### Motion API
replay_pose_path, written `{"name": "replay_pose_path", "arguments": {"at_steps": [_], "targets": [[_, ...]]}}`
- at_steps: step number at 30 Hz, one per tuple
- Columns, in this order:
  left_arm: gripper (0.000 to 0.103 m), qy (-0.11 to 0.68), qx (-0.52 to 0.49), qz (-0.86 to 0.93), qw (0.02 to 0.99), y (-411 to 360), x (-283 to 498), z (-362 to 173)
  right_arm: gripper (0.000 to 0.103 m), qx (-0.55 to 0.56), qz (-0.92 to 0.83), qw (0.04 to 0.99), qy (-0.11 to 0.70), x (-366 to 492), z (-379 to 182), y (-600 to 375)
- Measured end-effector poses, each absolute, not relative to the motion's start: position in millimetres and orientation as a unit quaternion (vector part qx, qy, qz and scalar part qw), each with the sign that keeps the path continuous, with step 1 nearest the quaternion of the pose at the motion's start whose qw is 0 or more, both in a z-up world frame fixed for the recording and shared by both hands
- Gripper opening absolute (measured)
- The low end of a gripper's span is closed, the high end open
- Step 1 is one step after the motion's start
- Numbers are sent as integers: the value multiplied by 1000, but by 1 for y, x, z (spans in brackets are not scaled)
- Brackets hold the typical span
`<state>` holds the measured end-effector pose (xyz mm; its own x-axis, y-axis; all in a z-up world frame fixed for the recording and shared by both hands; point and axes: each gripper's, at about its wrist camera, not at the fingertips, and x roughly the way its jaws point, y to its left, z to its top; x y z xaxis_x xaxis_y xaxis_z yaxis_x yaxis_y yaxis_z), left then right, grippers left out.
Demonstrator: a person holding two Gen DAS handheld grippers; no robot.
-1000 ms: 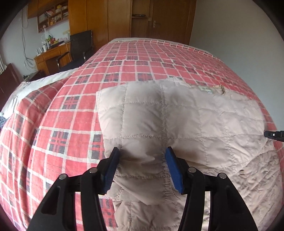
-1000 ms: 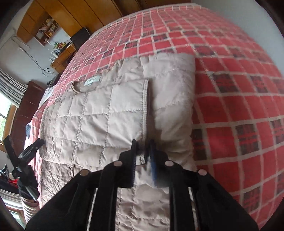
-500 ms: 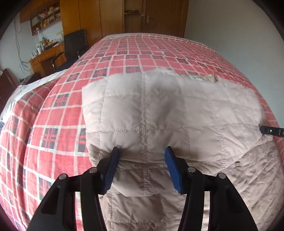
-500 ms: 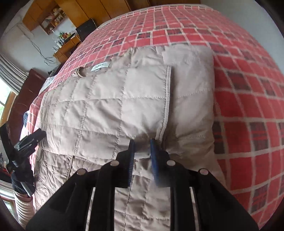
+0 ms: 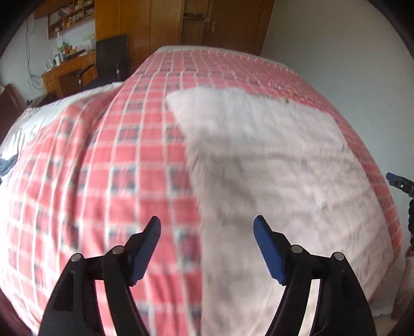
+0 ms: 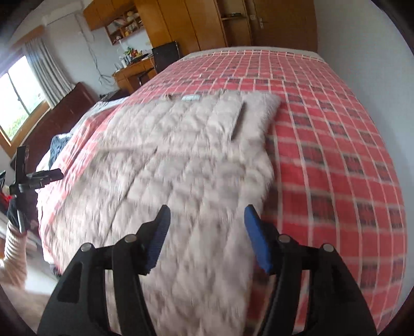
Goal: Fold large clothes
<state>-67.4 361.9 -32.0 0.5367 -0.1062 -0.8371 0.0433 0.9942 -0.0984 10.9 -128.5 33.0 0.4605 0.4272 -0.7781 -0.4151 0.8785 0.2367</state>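
Beige quilted jacket point(image 6: 186, 155) lies spread on the red plaid bed point(image 6: 336, 144); left gripper point(image 5: 207, 232) and right gripper point(image 6: 205, 219) both gape wide, holding nothing

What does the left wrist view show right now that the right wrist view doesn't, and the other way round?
Only the left wrist view: the left tongs, open over the jacket's left edge, and a white sheet beside the plaid cover.

Only the right wrist view: the right tongs, open above the jacket, the neck label, and the window.

Both: the beige quilted jacket lying flat on the red plaid bedspread, held by neither tongs, plus the wooden desk and wardrobe. Both views are motion-blurred.
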Motion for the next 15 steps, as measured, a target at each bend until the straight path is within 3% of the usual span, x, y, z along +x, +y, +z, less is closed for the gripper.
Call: {"name": "replay_pose_path", "arguments": {"at_steps": [7, 15], "targets": [[74, 523, -72, -51, 848, 377, -170, -62, 69, 4, 227, 839, 494, -69, 4, -165], [74, 537, -110, -84, 832, 374, -202, -85, 70, 3, 238, 813, 531, -106, -24, -167]]}}
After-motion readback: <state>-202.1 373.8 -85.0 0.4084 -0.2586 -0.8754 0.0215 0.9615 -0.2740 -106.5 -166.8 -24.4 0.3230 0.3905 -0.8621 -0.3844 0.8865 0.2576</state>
